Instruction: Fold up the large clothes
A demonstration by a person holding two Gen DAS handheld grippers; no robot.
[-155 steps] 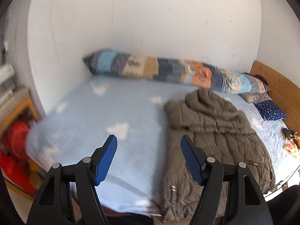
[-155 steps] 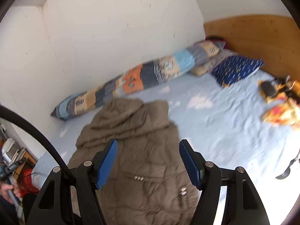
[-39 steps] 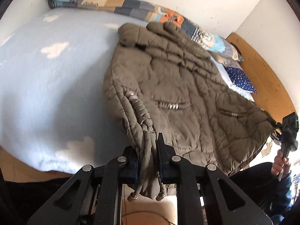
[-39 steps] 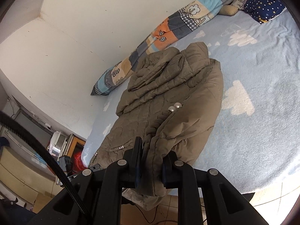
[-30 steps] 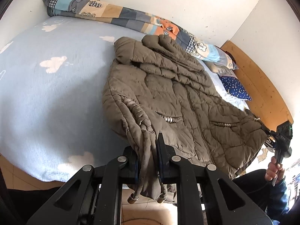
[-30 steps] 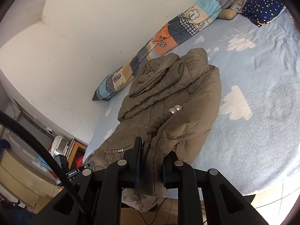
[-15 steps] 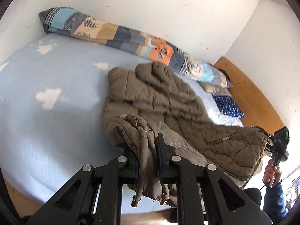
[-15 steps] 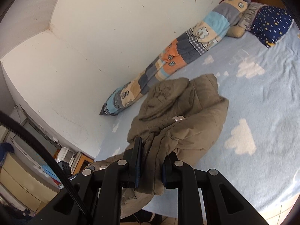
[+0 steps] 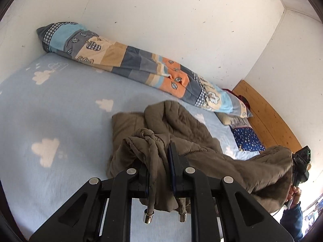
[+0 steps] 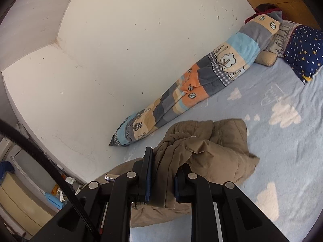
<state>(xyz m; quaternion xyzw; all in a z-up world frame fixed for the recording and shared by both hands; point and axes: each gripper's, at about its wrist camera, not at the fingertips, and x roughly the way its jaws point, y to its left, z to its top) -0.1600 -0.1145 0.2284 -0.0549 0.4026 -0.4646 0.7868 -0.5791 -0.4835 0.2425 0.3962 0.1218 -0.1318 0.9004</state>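
An olive-brown padded jacket [image 9: 181,133] lies partly on the light blue bed [image 9: 60,104], its hood end flat on the sheet and its hem end lifted. My left gripper [image 9: 160,161] is shut on one bunched hem corner, with two drawcord ends hanging below the jaws. The hem stretches right across to my right gripper [image 9: 298,161], held in a person's hand. In the right wrist view my right gripper [image 10: 163,171] is shut on the other corner of the jacket [image 10: 222,141], and the fabric sags beneath it.
A long patchwork bolster [image 9: 141,68] lies along the white wall. A dark blue starred pillow [image 10: 304,52] and a wooden headboard [image 9: 266,111] are at the right end. Cabinets and clutter [image 10: 24,201] stand off the bed's left end.
Both grippers have risen and moved toward the wall with the hem. The lower half of the jacket has left the sheet and now doubles up over the hood end.
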